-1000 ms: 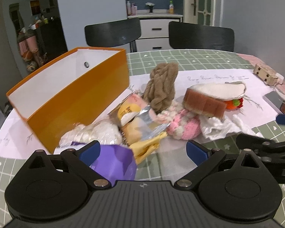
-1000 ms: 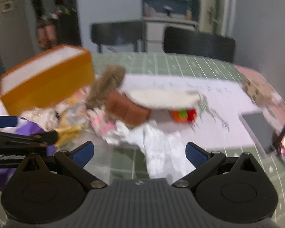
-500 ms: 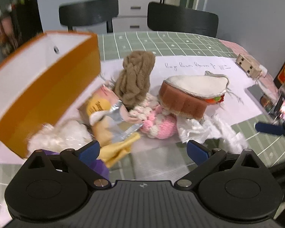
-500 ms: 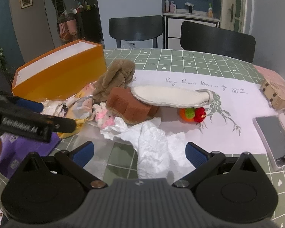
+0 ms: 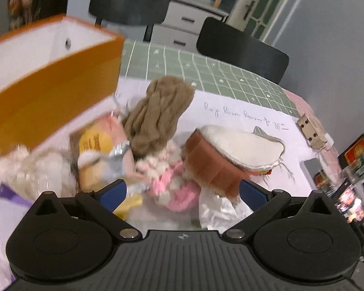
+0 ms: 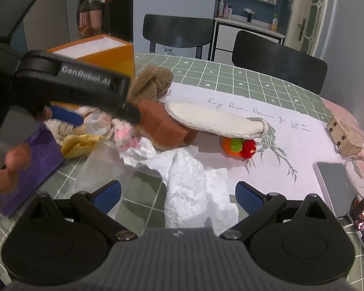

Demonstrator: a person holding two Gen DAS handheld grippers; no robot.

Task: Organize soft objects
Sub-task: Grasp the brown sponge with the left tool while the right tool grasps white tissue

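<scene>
My left gripper [image 5: 183, 192] is open and low over the pile. A pink knitted piece [image 5: 179, 194] lies between its fingers, untouched as far as I can tell. Behind it are a brown fuzzy bundle [image 5: 157, 116], a brown sponge [image 5: 213, 167] under a white insole [image 5: 242, 145], a snack packet [image 5: 97, 145] and a white fluffy bag [image 5: 29, 169]. The orange box [image 5: 48, 80] stands open at the left. My right gripper [image 6: 178, 196] is open above crumpled white tissue [image 6: 189, 181]. In the right wrist view the left gripper [image 6: 106, 121] reaches over the pile from the left.
A purple bag [image 6: 31, 167] lies at the front left by a hand [image 6: 9, 165]. A knitted orange, green and red ball [image 6: 237, 145], a small cardboard box [image 6: 342, 133] and a phone [image 6: 335, 181] sit to the right. Two black chairs [image 6: 279, 65] stand behind the table.
The left gripper has moved forward and to the right, down over the pile, so the pink knitted piece now lies between its fingers. The right gripper has barely moved.
</scene>
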